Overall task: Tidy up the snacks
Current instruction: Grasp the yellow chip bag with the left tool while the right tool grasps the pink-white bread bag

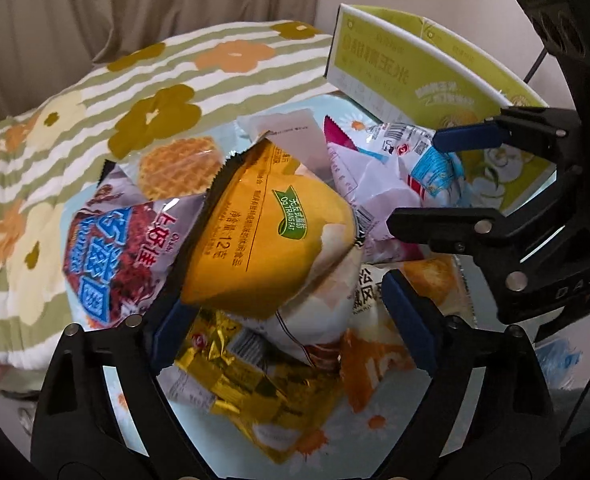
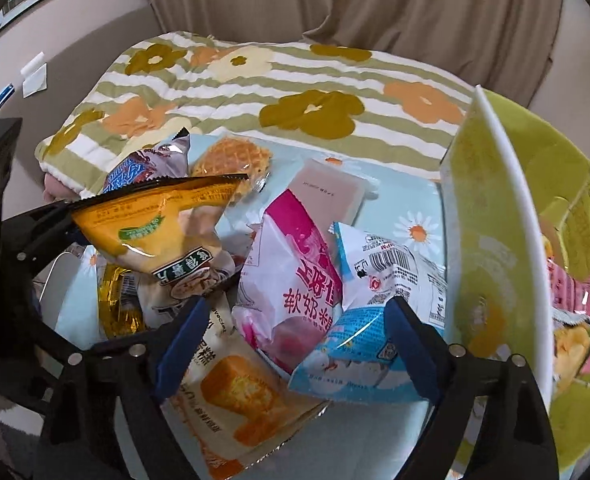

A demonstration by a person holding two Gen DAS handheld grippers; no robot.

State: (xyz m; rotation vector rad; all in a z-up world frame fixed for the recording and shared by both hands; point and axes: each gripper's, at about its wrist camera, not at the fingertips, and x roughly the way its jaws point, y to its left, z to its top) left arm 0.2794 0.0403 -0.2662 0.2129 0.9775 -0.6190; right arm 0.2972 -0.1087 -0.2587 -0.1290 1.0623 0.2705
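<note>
From the left wrist camera, I see my left gripper (image 1: 287, 300) with its jaws spread wide around the orange bag (image 1: 271, 232), which sits raised above the heap of snacks. One blue pad seems pressed to the bag's lower left edge; the other stands apart from it, so I judge the bag is cradled rather than clamped, though the fisheye makes that contact hard to call. Under it lie a gold foil pack (image 1: 235, 384) and a purple bag (image 1: 123, 256), with a waffle (image 1: 179, 168) behind them, all on a pale blue daisy-print cloth (image 1: 335, 440). The right gripper (image 1: 427, 178) reaches in from the right, its jaws parted around the corner of a blue and white pack (image 1: 435, 164). The green box (image 1: 399, 72) stands open just beyond.

From the right wrist camera, my right gripper (image 2: 295, 340) is wide open, straddling the blue and white pack (image 2: 367, 344) and the lower edge of a pink bag (image 2: 291, 276), gripping neither. The green box (image 2: 491, 240) is just beside them on the right, with a few packs already inside.

These bags are light, puffed, crinkly and slippery. I'd pinch a flat sealed edge, not the air-filled middle, and gently, since the contents could crush.
</note>
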